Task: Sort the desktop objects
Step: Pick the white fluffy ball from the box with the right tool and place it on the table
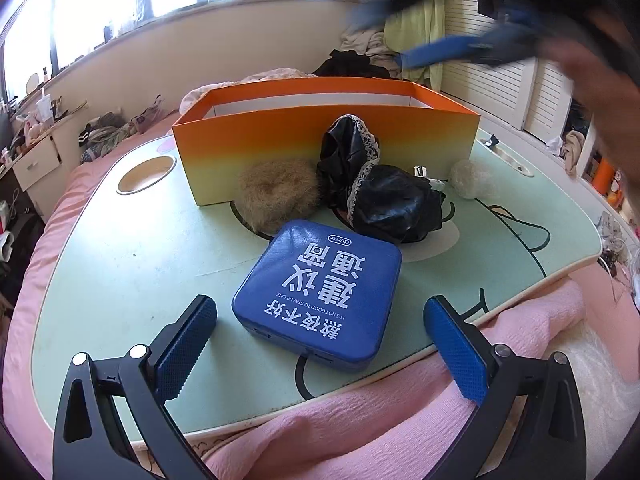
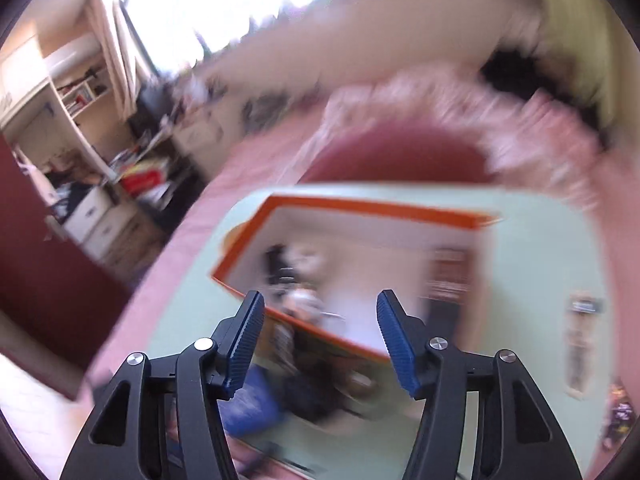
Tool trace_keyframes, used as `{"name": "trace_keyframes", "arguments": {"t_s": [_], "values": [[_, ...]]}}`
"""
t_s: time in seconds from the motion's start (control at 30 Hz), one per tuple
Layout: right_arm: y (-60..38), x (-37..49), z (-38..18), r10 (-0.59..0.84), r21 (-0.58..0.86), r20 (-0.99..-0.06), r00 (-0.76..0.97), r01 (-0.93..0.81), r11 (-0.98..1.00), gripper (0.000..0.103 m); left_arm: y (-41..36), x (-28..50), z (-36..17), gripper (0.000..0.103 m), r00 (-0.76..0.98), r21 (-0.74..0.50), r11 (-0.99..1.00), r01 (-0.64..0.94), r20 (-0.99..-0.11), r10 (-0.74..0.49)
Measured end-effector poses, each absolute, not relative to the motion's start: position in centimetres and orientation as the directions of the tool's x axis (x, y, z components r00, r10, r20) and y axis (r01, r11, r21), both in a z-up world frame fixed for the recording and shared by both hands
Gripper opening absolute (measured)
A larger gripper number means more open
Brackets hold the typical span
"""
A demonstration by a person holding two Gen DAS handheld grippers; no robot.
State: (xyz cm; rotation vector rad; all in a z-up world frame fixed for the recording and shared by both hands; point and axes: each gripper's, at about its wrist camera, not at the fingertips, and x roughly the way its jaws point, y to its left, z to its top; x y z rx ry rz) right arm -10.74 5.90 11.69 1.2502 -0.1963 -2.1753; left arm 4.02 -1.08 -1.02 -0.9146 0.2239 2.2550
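Observation:
A blue square case (image 1: 318, 294) with white lettering lies on the green lap table (image 1: 120, 264). My left gripper (image 1: 320, 316) is open, its pads either side of the case's near end, not touching. Behind stand a tan fuzzy ball (image 1: 276, 196), a black lace-trimmed cloth bundle (image 1: 372, 188), a white fluffy ball (image 1: 474, 178) and an open orange box (image 1: 320, 136). My right gripper (image 2: 320, 312) is open and empty, high above the orange box (image 2: 360, 216), seen blurred; it shows as a blue blur in the left wrist view (image 1: 460, 48).
The table sits on a pink bedspread (image 1: 400, 420). A round cup recess (image 1: 146, 174) is at the table's far left. Cluttered shelves and drawers (image 2: 92, 200) stand left of the bed. Clothes are heaped behind the box.

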Motion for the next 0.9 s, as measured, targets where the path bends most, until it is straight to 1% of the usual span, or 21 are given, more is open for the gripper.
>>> {"name": "trace_keyframes", "arguments": {"t_s": [0.03,0.1,0.23,0.27,0.3,0.37,0.43,0.5,0.6,0.63,0.7,0.73,0.83,0.9], "values": [[4.1,-12.3,10.9,-0.56,0.415,-0.758,-0.335,0.415,-0.81,0.057,-1.1,4.0,-1.0,0.103,-0.518,-0.092,-0.75,-0.654,-0.668,0.534],[1.0,-14.6,9.5,-0.508,0.378,-0.805,-0.307,0.395,-0.837,0.051,-1.1,4.0,-1.1,0.103,-0.518,-0.092,-0.748,-0.658,-0.666,0.537],[-3.1,-17.6,5.7,-0.37,0.272,-0.884,-0.287,0.328,-0.905,0.05,-1.5,4.0,-1.4,0.103,-0.516,-0.094,-0.742,-0.664,-0.66,0.546],[-3.4,-18.0,5.0,-0.365,0.276,-0.89,-0.272,0.317,-0.908,0.05,-1.5,4.0,-1.4,0.103,-0.515,-0.095,-0.74,-0.666,-0.659,0.549],[-3.2,-18.2,4.6,-0.398,0.312,-0.878,-0.265,0.314,-0.897,0.047,-1.6,4.0,-1.5,0.103,-0.514,-0.097,-0.738,-0.668,-0.658,0.551],[-3.0,-18.3,4.2,-0.431,0.359,-0.877,-0.211,0.308,-0.881,0.022,-1.6,3.9,-1.5,0.103,-0.513,-0.098,-0.735,-0.671,-0.654,0.556],[-1.8,-17.7,4.8,-0.463,0.39,-0.859,-0.218,0.308,-0.868,0.022,-1.7,3.8,-1.6,0.103,-0.514,-0.097,-0.733,-0.673,-0.652,0.558],[0.1,-16.7,6.8,-0.492,0.398,-0.819,-0.295,0.326,-0.858,0.022,-1.7,3.7,-1.6,0.103,-0.513,-0.097,-0.732,-0.674,-0.651,0.559],[3.6,-12.9,10.7,-0.551,0.403,-0.732,-0.4,0.397,-0.824,0.022,-1.6,3.4,-1.6,0.103,-0.513,-0.095,-0.732,-0.675,-0.652,0.558],[5.2,-10.8,11.9,-0.583,0.417,-0.698,-0.415,0.426,-0.803,0.022,-1.6,3.5,-1.6,0.103,-0.513,-0.095,-0.731,-0.676,-0.652,0.559],[8.0,-7.4,12.9,-0.613,0.426,-0.666,-0.425,0.459,-0.78,0.022,-1.5,3.4,-1.6,0.103,-0.512,-0.096,-0.73,-0.677,-0.652,0.56],[9.0,-6.0,12.7,-0.602,0.403,-0.669,-0.435,0.468,-0.786,0.023,-1.5,3.4,-1.6,0.103,-0.512,-0.095,-0.73,-0.677,-0.652,0.559],[10.1,-3.5,10.7,-0.505,0.297,-0.743,-0.44,0.46,-0.837,0.023,-1.5,3.3,-1.6,0.103,-0.511,-0.094,-0.729,-0.678,-0.653,0.56],[10.0,-3.7,9.0,-0.475,0.283,-0.775,-0.416,0.443,-0.85,0.023,-1.3,4.1,-1.6,0.103,-0.51,-0.093,-0.727,-0.68,-0.652,0.56]]}}
